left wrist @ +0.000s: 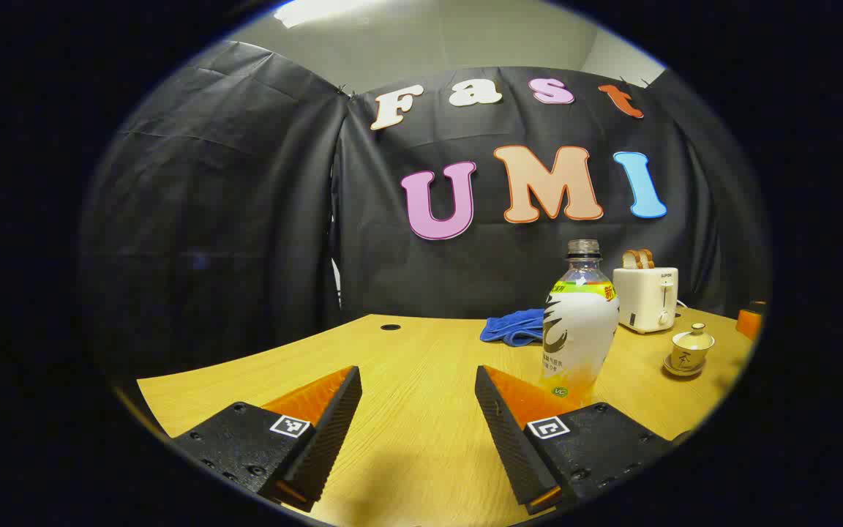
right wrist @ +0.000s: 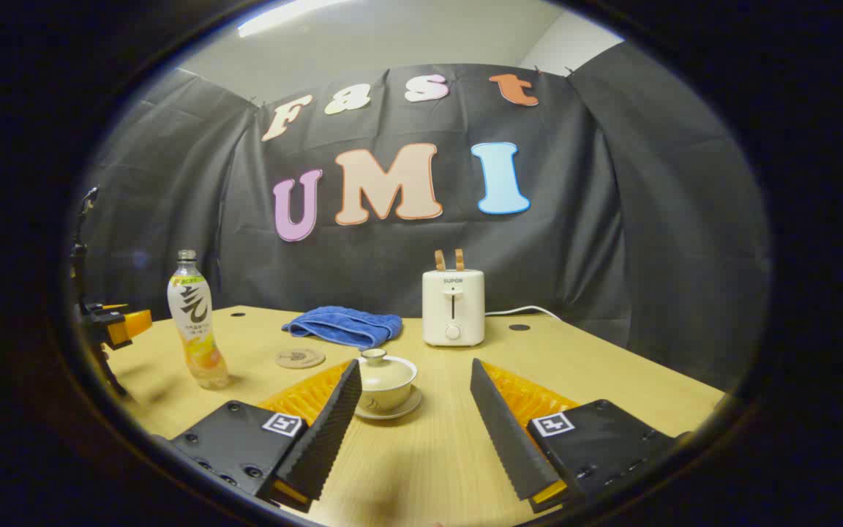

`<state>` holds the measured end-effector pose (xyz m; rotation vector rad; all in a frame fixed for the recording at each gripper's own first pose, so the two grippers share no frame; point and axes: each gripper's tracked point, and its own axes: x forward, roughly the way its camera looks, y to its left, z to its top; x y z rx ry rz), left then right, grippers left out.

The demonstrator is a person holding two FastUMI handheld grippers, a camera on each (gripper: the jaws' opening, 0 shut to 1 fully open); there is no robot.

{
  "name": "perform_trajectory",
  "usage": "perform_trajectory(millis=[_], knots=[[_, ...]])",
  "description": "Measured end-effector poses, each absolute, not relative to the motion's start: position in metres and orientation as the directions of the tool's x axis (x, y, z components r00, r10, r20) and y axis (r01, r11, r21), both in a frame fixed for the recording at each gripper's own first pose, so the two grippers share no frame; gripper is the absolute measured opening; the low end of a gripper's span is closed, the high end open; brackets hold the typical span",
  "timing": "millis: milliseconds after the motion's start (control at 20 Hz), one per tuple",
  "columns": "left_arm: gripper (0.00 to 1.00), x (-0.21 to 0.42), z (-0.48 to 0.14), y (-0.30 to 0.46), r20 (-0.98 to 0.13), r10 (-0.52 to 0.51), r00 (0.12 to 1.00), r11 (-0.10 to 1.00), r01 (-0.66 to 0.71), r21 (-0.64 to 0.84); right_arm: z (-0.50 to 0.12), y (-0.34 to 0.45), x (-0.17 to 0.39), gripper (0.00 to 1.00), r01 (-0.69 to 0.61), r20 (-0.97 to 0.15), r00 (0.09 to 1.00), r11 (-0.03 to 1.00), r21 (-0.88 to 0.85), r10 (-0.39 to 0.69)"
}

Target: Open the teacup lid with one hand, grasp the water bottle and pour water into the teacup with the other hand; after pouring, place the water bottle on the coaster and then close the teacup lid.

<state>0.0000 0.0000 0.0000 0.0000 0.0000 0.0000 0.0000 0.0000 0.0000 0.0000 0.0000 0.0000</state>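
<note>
1. Left gripper view shows the light wooden table point(left wrist: 421, 351) running from near to far, up to the black cloth wall.
2. Far on the table stands a white two-slot toaster point(right wrist: 453, 306) with bread slices poking out of its top, its cable trailing off to the right.
3. Left of the toaster lies a crumpled blue cloth point(right wrist: 343, 325).
4. A clear plastic water bottle point(left wrist: 579, 322) with a white, green and yellow label stands upright and capless, just beyond the left gripper's right finger.
5. The left gripper point(left wrist: 418, 391) hovers low over the table with its jaws spread wide and nothing between them.
6. The right gripper point(right wrist: 416, 386) is likewise wide open and holds nothing.
7. A cream lidded teacup point(right wrist: 386, 382) sits on its saucer, lid on, partly behind the right gripper's left finger.
8. A small round cork coaster point(right wrist: 300, 358) lies flat between the bottle and the teacup, near the cloth and apart from both.
</note>
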Motion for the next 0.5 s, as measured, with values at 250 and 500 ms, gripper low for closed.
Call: perform_trajectory(millis=[250, 500], knots=[[0.92, 0.0021, -0.0011, 0.0009, -0.003, 0.019, 1.000, 1.000, -0.019, 0.003, 0.0005, 0.0003, 0.0003, 0.94, -0.001, 0.000, 1.000, 1.000, 0.000, 0.001], [0.91, 0.0022, -0.0012, 0.0002, -0.001, 0.016, 1.000, 1.000, -0.016, 0.000, 0.0000, 0.0014, -0.0001, 0.94, 0.000, 0.001, 1.000, 1.000, 0.001, 0.000]])
